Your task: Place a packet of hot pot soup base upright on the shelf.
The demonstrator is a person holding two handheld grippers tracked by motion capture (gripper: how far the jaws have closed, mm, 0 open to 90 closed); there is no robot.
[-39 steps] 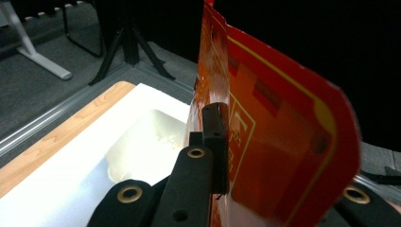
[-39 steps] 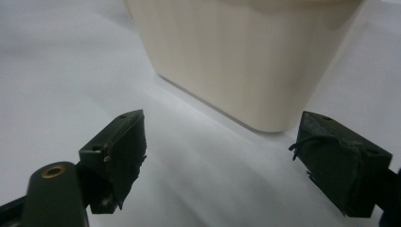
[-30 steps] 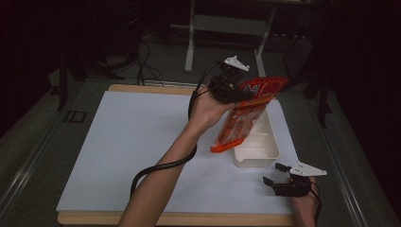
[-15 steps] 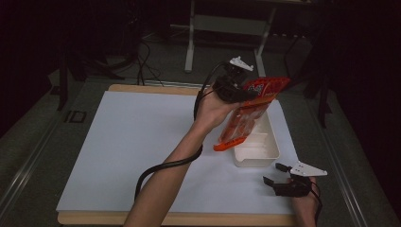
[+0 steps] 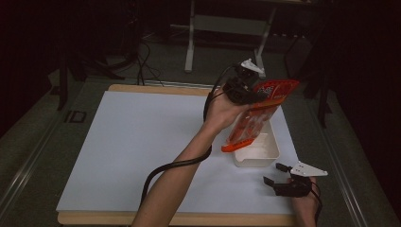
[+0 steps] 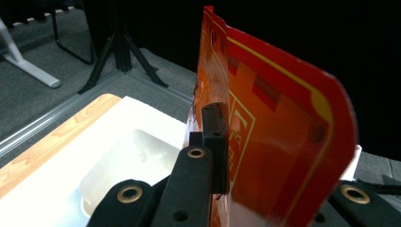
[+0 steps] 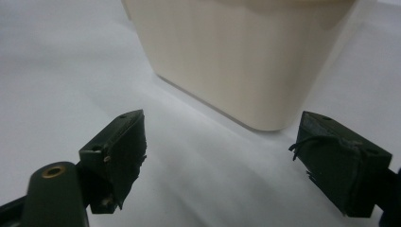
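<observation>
We see an orange-red packet (image 5: 255, 120) held up in the air above the white tray (image 5: 269, 153), tilted so that its lower end hangs over the tray's near left part and its upper end reaches up and to the right. In the left gripper view the packet (image 6: 279, 142) stands edge-on, a flat printed sheet with yellow lines, and the jaws of the left hand-held gripper (image 6: 220, 142) are clamped on it near its upper part. From the high view we find the left hand-held gripper (image 5: 241, 87) raised over the far right of the surface (image 5: 142, 142), the person's left hand (image 5: 220, 111) wrapped around it and its black cable looping down along the forearm. The tray sits on the right side of the white surface, and in the left gripper view its pale hollow (image 6: 127, 161) lies below the packet; we cannot tell whether anything is in it. The right hand-held gripper (image 5: 279, 177) rests low on the surface just in front of the tray, near the right front corner. In the right gripper view its jaws stand wide apart with nothing between them (image 7: 222, 156), pointing at the cream wall of the tray (image 7: 227, 61) close ahead.
</observation>
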